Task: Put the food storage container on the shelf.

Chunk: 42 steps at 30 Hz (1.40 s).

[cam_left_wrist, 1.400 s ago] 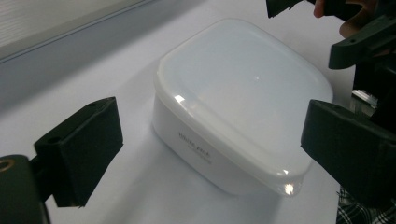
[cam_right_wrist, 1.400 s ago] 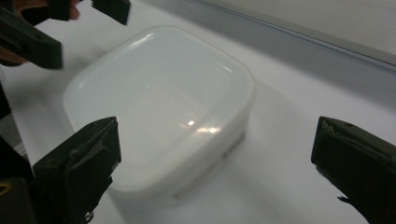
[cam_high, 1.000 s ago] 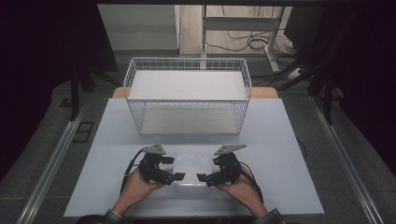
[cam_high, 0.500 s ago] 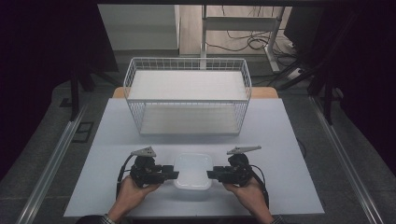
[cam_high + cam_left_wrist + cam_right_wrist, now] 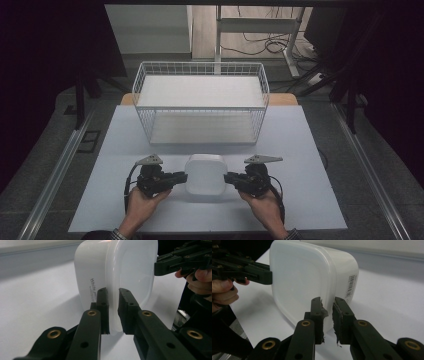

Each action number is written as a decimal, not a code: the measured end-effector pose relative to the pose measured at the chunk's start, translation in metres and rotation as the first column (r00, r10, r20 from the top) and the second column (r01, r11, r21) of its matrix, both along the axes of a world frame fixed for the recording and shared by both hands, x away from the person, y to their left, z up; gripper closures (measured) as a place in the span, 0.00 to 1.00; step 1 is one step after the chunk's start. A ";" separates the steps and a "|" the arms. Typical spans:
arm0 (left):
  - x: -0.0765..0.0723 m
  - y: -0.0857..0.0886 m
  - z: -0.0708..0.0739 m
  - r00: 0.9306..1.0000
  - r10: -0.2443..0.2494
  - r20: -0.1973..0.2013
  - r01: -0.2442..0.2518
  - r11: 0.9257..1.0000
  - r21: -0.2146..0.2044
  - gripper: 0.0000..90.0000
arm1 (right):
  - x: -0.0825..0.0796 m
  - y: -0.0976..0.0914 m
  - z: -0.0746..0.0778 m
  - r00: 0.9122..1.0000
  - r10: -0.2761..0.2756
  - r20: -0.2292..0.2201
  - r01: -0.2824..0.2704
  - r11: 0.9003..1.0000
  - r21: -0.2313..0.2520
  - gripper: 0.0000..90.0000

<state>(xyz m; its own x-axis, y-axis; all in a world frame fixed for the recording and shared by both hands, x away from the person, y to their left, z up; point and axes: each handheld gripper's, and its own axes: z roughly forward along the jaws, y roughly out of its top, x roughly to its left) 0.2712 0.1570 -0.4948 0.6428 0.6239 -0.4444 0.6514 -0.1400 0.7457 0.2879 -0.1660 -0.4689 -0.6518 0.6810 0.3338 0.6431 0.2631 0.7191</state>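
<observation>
One white plastic container [image 5: 205, 173] with a lid. One white wire basket [image 5: 200, 102] behind it. Two handheld grippers, a left gripper [image 5: 181, 177] and a right gripper [image 5: 230, 178]. One pale counter [image 5: 310, 165] carries everything.

The small print on the white container [image 5: 93, 288] is too blurred to read.

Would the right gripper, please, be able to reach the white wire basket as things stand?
Probably not freely: the right gripper and left gripper have just closed on the white plastic container. Bare table lies before the white wire basket.
</observation>
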 end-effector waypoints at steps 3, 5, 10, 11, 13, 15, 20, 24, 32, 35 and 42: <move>0.002 0.001 0.005 1.000 0.009 0.008 -0.009 1.000 -0.002 0.89 | 0.002 0.001 0.004 1.000 0.005 0.018 -0.006 1.000 0.008 0.87; 0.003 0.002 0.007 1.000 0.014 0.013 -0.014 1.000 0.002 0.89 | 0.005 0.001 0.007 1.000 0.009 0.023 -0.009 1.000 0.012 0.87; 0.005 0.005 0.015 0.999 0.029 0.028 -0.029 1.000 0.009 0.89 | 0.012 0.005 0.013 0.999 0.026 0.038 -0.026 1.000 0.009 0.87; 0.006 0.006 0.018 0.999 0.032 0.034 -0.032 0.999 0.009 0.89 | 0.013 0.006 0.014 0.999 0.026 0.041 -0.026 1.000 0.010 0.87; 0.009 0.006 0.023 0.998 0.035 0.043 -0.036 0.999 0.006 0.89 | 0.015 0.007 0.019 0.998 0.027 0.055 -0.027 1.000 0.007 0.87; 0.012 0.006 0.029 0.998 0.038 0.056 -0.039 0.999 0.005 0.89 | 0.018 0.008 0.026 0.997 0.025 0.069 -0.026 1.000 0.014 0.87; 0.018 0.008 0.049 0.994 0.051 0.095 -0.052 0.999 0.004 0.89 | 0.026 0.009 0.046 0.993 0.021 0.114 -0.025 0.999 0.032 0.87; 0.025 0.010 0.064 0.991 0.060 0.119 -0.061 0.998 0.003 0.89 | 0.033 0.011 0.059 0.990 0.019 0.139 -0.025 0.999 0.043 0.87; 0.037 0.012 0.086 0.986 0.081 0.146 -0.081 0.997 -0.004 0.89 | 0.047 0.014 0.082 0.984 0.011 0.180 -0.023 0.998 0.063 0.87; 0.041 0.013 0.095 0.984 0.087 0.157 -0.087 0.996 -0.006 0.89 | 0.051 0.015 0.089 0.982 0.010 0.189 -0.023 0.997 0.068 0.87; 0.051 0.014 0.121 0.977 0.097 0.188 -0.097 0.995 -0.008 0.89 | 0.062 0.017 0.112 0.974 0.000 0.225 -0.021 0.996 0.088 0.87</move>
<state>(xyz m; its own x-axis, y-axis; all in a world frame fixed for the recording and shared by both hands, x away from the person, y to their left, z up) 0.3223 0.1706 -0.3737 0.6512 0.6880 -0.3203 0.5101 -0.0843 0.8560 0.3497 -0.1491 -0.3569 -0.7241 0.6477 0.2371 0.4599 0.1972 0.8658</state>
